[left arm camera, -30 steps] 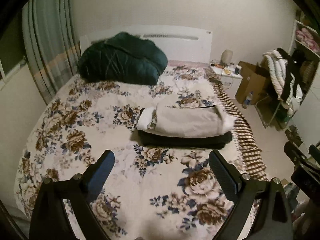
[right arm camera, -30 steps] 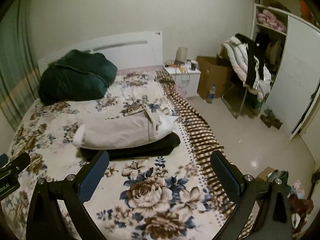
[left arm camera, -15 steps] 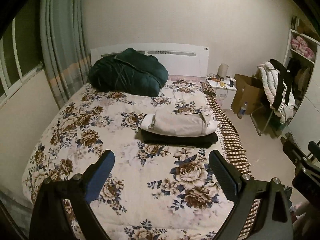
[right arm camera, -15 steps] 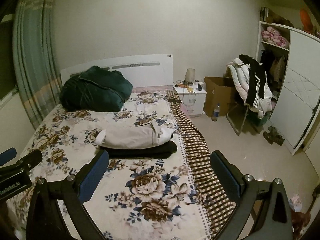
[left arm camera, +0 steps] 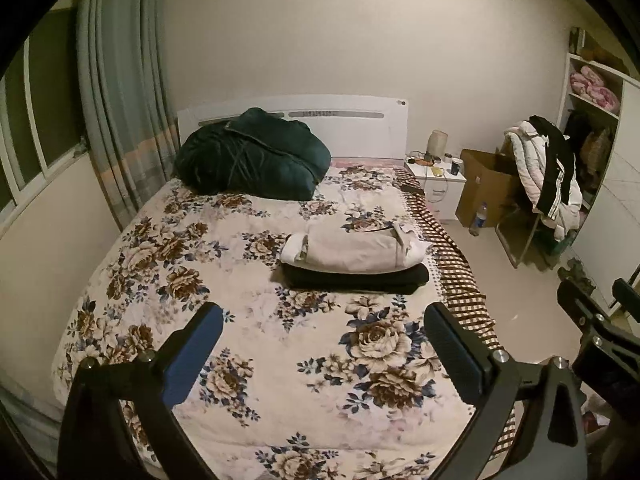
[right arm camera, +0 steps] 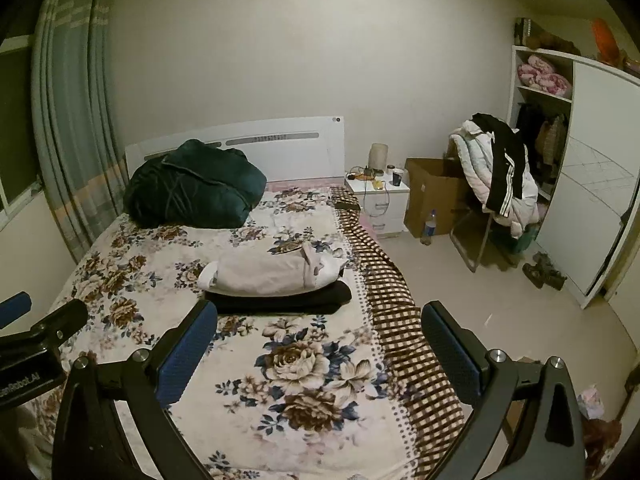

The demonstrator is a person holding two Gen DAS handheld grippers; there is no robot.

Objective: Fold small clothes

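On a bed (left arm camera: 248,344) with a floral cover, two folded garments lie stacked toward its right edge: a cream folded garment (left arm camera: 352,250) resting on a black folded garment (left arm camera: 356,278). Both claws hover over the near end of the bed, well apart from the stack. The left claw (left arm camera: 320,346) is spread wide, its jaws having just been opening, with nothing between them; the right claw (right arm camera: 318,346) is likewise released and empty. The clothes look soft, light and floppy; lifting by the thick folded edges with both claws would likely keep the folds. The left view shows a window (left arm camera: 36,120); the right view shows the wardrobe door (right arm camera: 600,184) and shoes (right arm camera: 544,270) more fully.
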